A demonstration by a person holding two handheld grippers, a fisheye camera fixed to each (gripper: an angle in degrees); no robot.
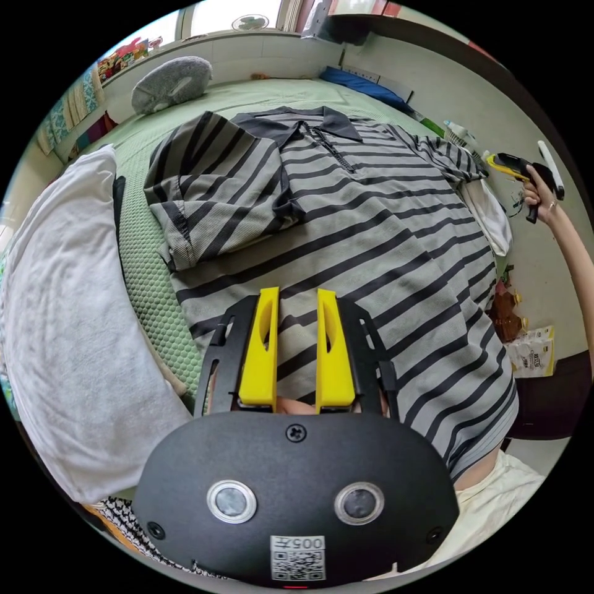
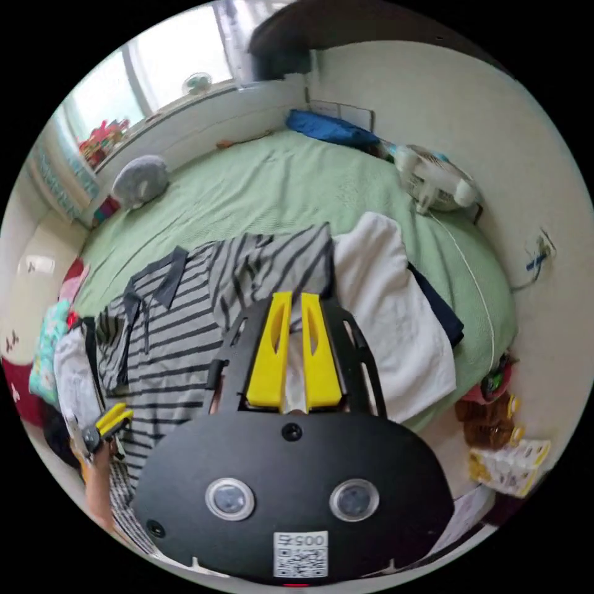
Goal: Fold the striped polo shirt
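While spread across the green bedcover: the scene holds these things, from biggest to smallest.

Bed: a green textured cover [image 1: 148,278] runs to the far wall and window; in the right gripper view the same green cover [image 2: 278,185] reaches a blue item at the corner.

Striped polo shirt: the striped polo shirt [image 1: 371,247] lies front up on the bed, grey with dark stripes, dark collar and a short zip placket at the neck. One sleeve is folded in over the chest; the other lies out flat toward the wall. The hem hangs toward the person at the bed's edge. In the right gripper view the shirt [image 2: 173,334] lies beside white cloth.

White cloth: a white folded piece [image 1: 68,309] lies just beside the shirt; another white piece [image 2: 396,309] lies on its other side, over something dark.

Grey cushion: a grey cushion [image 1: 170,80] sits near the window.

Left gripper: the left gripper [image 1: 297,346] hovers over the shirt's lower body, yellow jaws apart, nothing between them.

Right gripper: the right gripper [image 2: 296,352] has its jaws a narrow gap apart, holding nothing; in the left gripper view it is raised near the wall [image 1: 520,170].

Writing: each gripper body carries a code sticker; not read off.
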